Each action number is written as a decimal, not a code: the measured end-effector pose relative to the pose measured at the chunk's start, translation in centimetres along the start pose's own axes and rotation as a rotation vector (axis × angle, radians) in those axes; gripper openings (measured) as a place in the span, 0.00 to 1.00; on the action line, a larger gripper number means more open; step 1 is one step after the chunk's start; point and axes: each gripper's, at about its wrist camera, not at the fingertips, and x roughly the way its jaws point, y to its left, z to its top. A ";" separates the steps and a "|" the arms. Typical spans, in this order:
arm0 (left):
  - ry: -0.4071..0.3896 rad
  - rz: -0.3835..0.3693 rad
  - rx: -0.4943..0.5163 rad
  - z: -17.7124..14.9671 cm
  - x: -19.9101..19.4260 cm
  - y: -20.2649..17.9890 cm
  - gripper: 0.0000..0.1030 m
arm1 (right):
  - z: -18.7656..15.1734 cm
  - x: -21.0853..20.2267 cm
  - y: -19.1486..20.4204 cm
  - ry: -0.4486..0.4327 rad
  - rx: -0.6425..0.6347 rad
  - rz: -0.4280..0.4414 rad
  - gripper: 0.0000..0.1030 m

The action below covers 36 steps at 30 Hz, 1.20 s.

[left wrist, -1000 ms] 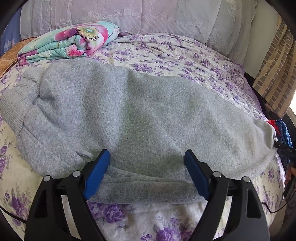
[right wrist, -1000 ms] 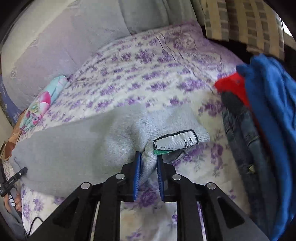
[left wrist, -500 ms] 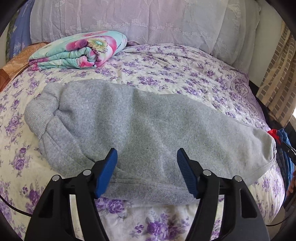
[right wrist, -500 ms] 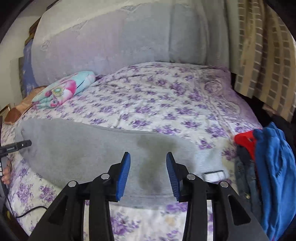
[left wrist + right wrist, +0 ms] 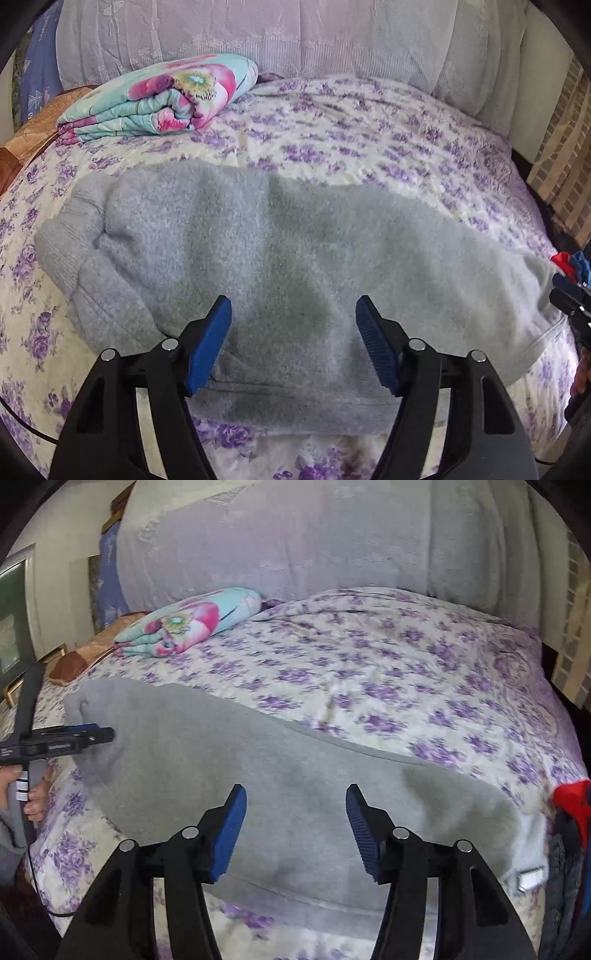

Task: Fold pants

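Observation:
Grey fleece pants (image 5: 280,251) lie folded lengthwise across the flowered bedspread, cuffs at the left, waistband at the right. They also show in the right wrist view (image 5: 280,794), with a white label (image 5: 532,878) at the waist end. My left gripper (image 5: 293,339) is open and empty, raised above the pants' near edge. My right gripper (image 5: 293,823) is open and empty, above the middle of the pants. The left gripper also shows from the side in the right wrist view (image 5: 92,734), near the cuff end.
A folded floral quilt (image 5: 162,96) lies at the back left of the bed. Pale pillows (image 5: 295,37) line the headboard. A pile of red, blue and denim clothes (image 5: 572,830) sits at the bed's right edge. A checked curtain (image 5: 565,147) hangs at the right.
My right gripper let go of the waistband, opened and rose back. My left gripper lifted away from the pants' near edge, still open. The pants now lie flat.

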 end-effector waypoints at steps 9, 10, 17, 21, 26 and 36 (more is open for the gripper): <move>-0.055 -0.077 -0.012 1.3 -1.0 -0.4 0.68 | 4.2 3.1 3.0 0.068 -0.077 0.159 0.57; -0.062 -0.089 -0.002 1.9 -0.8 -1.0 0.68 | 6.0 3.2 3.4 0.054 -0.067 0.199 0.57; -0.019 -0.029 0.095 0.5 3.5 -4.8 0.72 | 14.2 12.4 6.1 0.108 -0.054 0.258 0.12; -0.019 -0.107 0.036 0.7 3.4 -3.4 0.75 | 14.3 17.0 7.5 0.208 -0.092 0.258 0.05; -0.014 -0.113 0.055 0.6 3.7 -3.6 0.81 | 10.1 15.3 10.2 0.279 -0.192 0.326 0.05; -0.014 -0.122 0.054 0.5 3.6 -3.9 0.84 | 9.2 13.4 10.6 0.269 -0.134 0.372 0.05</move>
